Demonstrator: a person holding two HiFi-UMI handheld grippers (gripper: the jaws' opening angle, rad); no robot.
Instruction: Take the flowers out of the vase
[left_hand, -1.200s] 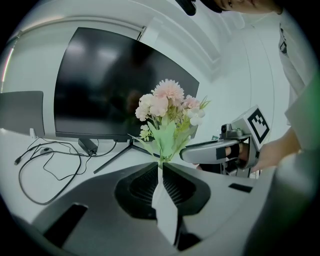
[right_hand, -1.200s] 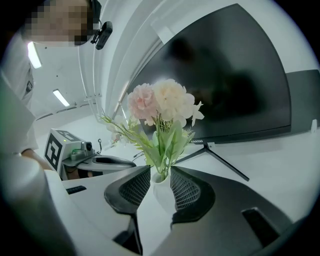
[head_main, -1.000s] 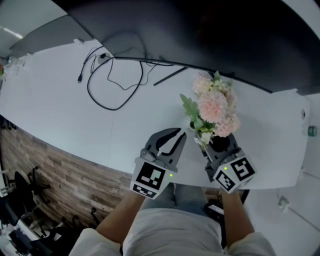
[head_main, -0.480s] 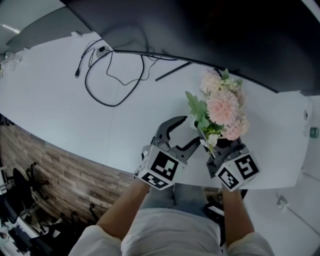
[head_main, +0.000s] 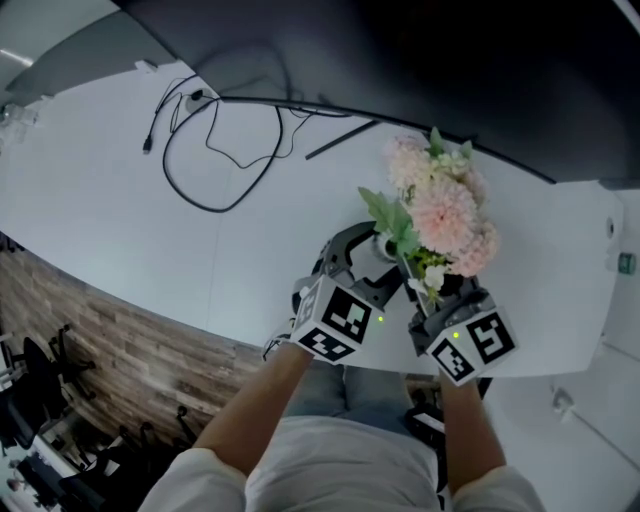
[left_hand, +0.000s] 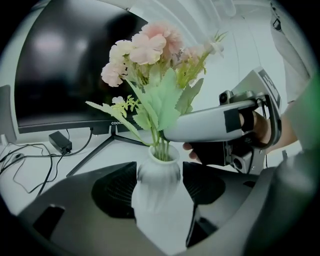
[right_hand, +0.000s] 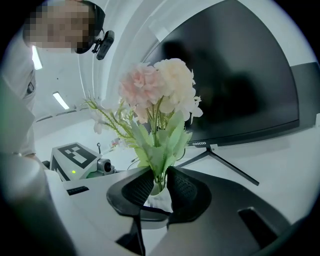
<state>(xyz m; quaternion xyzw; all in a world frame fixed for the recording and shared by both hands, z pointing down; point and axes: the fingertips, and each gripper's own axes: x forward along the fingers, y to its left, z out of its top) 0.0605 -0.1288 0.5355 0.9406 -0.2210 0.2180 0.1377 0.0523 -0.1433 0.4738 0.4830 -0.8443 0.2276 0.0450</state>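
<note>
A bunch of pink and cream flowers (head_main: 440, 215) with green leaves stands in a small white vase (left_hand: 159, 172) near the table's front edge. My left gripper (head_main: 372, 255) has its jaws on both sides of the vase body and they are opening; in the left gripper view (left_hand: 159, 180) the pads do not press it. My right gripper (head_main: 425, 290) sits higher, at the vase mouth. Its jaws are closing around the green stems (right_hand: 160, 172), with thin gaps still showing beside them. The blooms (right_hand: 157, 82) rise above both grippers.
A dark monitor (right_hand: 240, 75) on a thin black stand (left_hand: 100, 150) is just behind the vase. A black cable (head_main: 215, 150) loops over the white table (head_main: 120, 220) at the back left, with a power adapter (left_hand: 60, 142) near it. The table's front edge runs under my hands.
My left gripper opened, moved right and lower, and now straddles the vase. The right gripper stayed by the stems.
</note>
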